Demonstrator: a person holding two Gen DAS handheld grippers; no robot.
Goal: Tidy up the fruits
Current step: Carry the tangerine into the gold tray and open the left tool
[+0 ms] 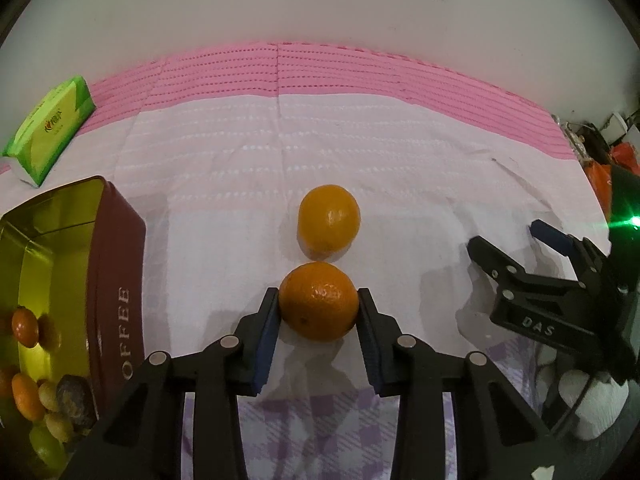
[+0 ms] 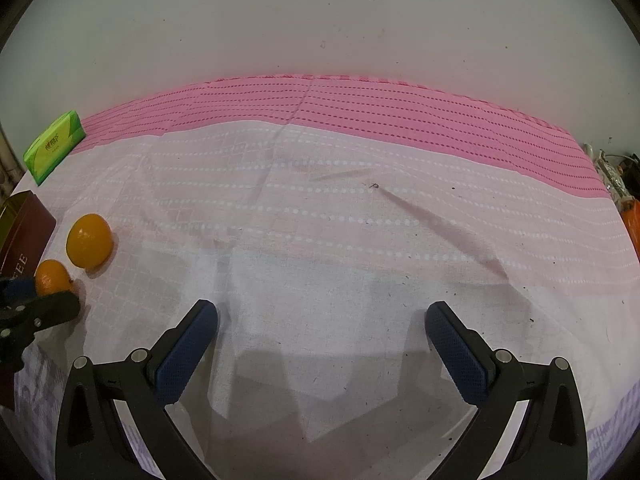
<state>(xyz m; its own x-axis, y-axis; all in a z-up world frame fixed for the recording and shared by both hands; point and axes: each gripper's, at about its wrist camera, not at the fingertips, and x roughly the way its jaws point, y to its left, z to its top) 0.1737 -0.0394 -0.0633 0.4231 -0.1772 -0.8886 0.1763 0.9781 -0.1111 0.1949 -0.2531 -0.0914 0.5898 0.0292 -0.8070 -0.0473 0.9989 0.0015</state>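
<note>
- In the left wrist view, your left gripper (image 1: 319,309) is sitting at the lower centre of the frame, and its two blue-padded fingers (image 1: 267,344) are pressing against both sides of the near orange (image 1: 318,301), gripping it.
- That near orange is resting on the pale cloth (image 1: 224,184), with the far orange (image 1: 329,227) lying just above it in the frame, almost touching.
- In the right wrist view, your right gripper (image 2: 321,344) is filling the bottom of the frame with its fingers (image 2: 188,354) spread wide apart, holding nothing and hovering over bare cloth.
- The same gripper is showing at the right edge of the left wrist view, where the letters "DAS" are reading on its black body.
- The tin (image 1: 116,280) is standing at the left edge of the left wrist view, its maroon side reading "OFFEE" in pale letters, the first letter cut off from sight.
- Inside the tin, small fruits (image 1: 28,392) in orange, yellow and green are lying against the gold lining.
- The green tissue pack (image 1: 50,128) is lying in the upper left of the frame; its print is too small to read.
</note>
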